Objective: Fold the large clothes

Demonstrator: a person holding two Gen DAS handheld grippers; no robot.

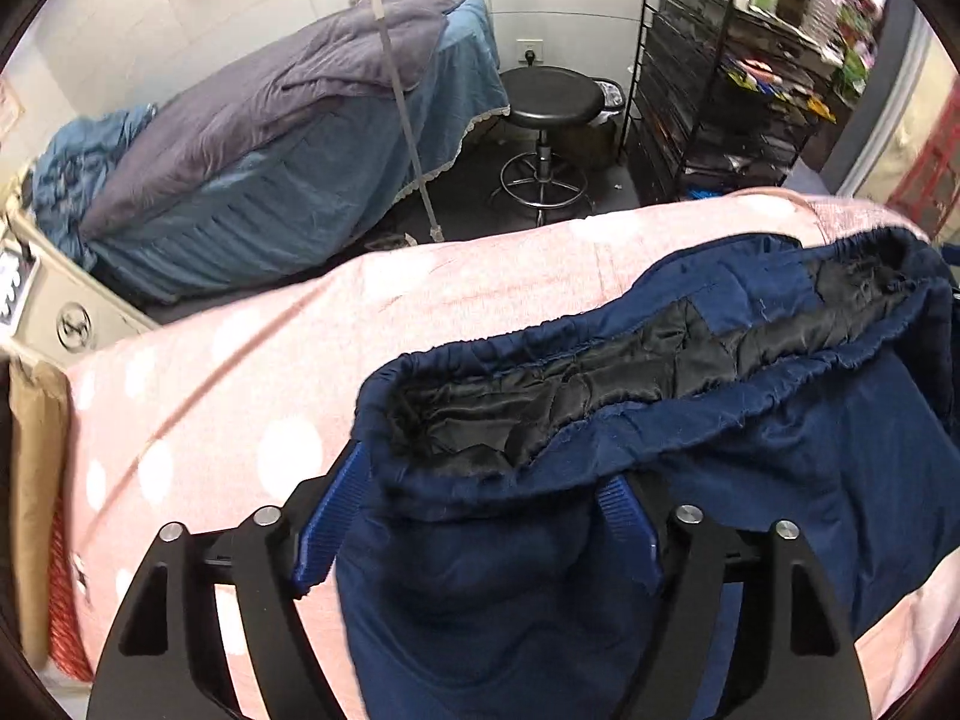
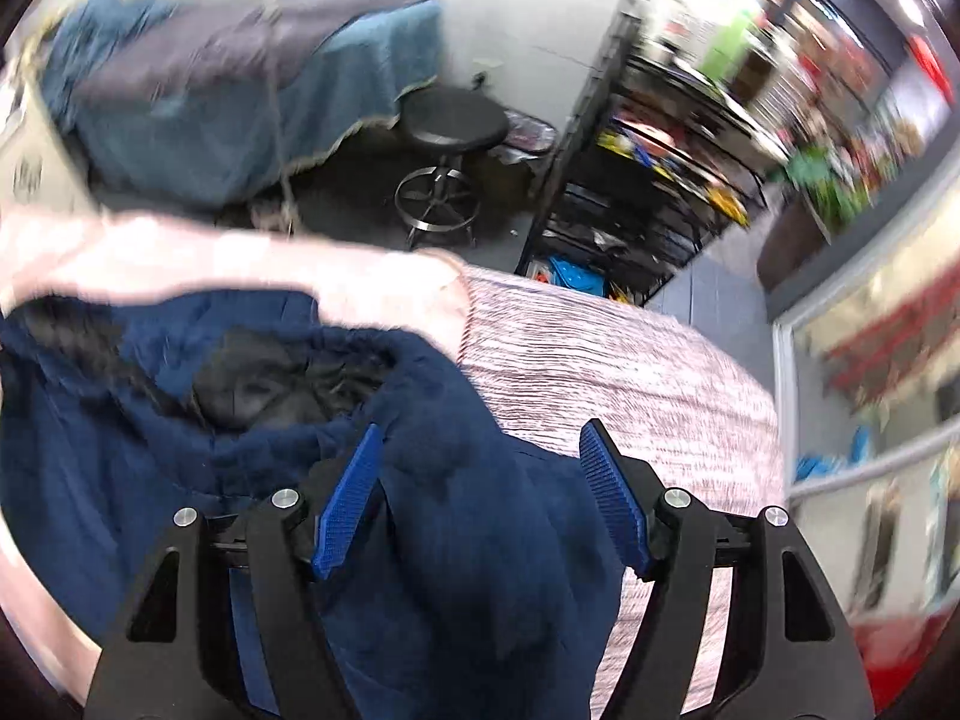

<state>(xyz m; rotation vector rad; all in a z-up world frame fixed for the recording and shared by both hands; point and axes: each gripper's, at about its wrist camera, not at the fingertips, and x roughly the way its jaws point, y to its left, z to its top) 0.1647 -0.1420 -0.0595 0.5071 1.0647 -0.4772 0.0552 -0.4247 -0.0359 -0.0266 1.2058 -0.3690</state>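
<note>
Garment: navy blue padded trousers with an elasticated waistband and black quilted lining (image 1: 600,540) are laid on the pink bedspread with white dots (image 1: 210,396); the waistband mouth gapes open just beyond the tongs in both views.
Left tongs: the left gripper (image 1: 480,531) is seen with jaws standing well apart; the waistband corner lies between the blue ribbed pads (image 1: 324,534) and bulges against them, but is not seen clamped.
Right tongs: the right gripper (image 2: 480,498) is spread wide; the trousers' (image 2: 450,540) other waistband corner lies between the pads (image 2: 348,504), nearer the left-hand one. No hold is seen. This view is blurred.
Bed surface: a pink-and-white striped cover (image 2: 630,372) is seen to the right of the right tongs, beside the bedspread.
Beyond the tongs: a black round stool on a chrome base (image 1: 549,102) stands on the dark floor, well apart from the garment.
Far left: a bed draped in blue cloth with a grey quilt (image 1: 288,120) is noted against the wall.
Far right: a black wire shelving rack holding coloured goods (image 1: 732,90) is noted beside the stool.
</note>
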